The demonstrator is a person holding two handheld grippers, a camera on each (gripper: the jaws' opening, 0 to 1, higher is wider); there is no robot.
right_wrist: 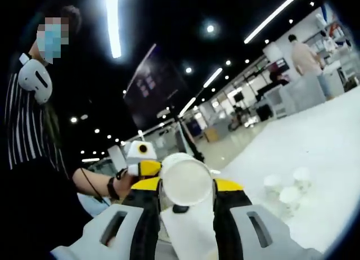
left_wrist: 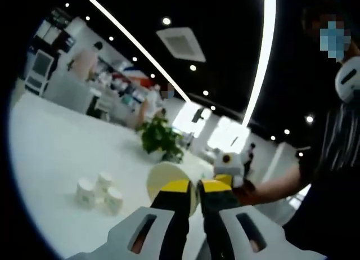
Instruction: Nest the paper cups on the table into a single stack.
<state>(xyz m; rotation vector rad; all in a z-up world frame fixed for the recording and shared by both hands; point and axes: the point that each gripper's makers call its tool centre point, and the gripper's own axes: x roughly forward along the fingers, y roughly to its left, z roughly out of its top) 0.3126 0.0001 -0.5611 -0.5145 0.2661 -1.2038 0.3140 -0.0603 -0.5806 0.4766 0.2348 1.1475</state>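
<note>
Cups, two aloft and three on the table. In the right gripper view my right gripper (right_wrist: 185, 189) is clamped across a paper cup (right_wrist: 185, 181), one jaw on each side of its wall; a round end faces the lens, so its long axis runs forward along the jaws. I cannot tell whether that end is mouth or base.

In the left gripper view my left gripper (left_wrist: 196, 188) has its jaws nearly together on the edge of a second cup (left_wrist: 167, 181), whose pale round face stands just above and left of the tips; its axis lies across the jaws.

Three loose cups (left_wrist: 100, 191) stand upright in a tight cluster on the white table (left_wrist: 50, 142), below and left of the left jaws; in the right gripper view the same cluster (right_wrist: 288, 187) lies right of the jaws. A potted plant (left_wrist: 160, 137) sits farther back.

I judge the coming move to turn on lining up the two held cups' axes, since both grippers are close together and well above the table.
</note>
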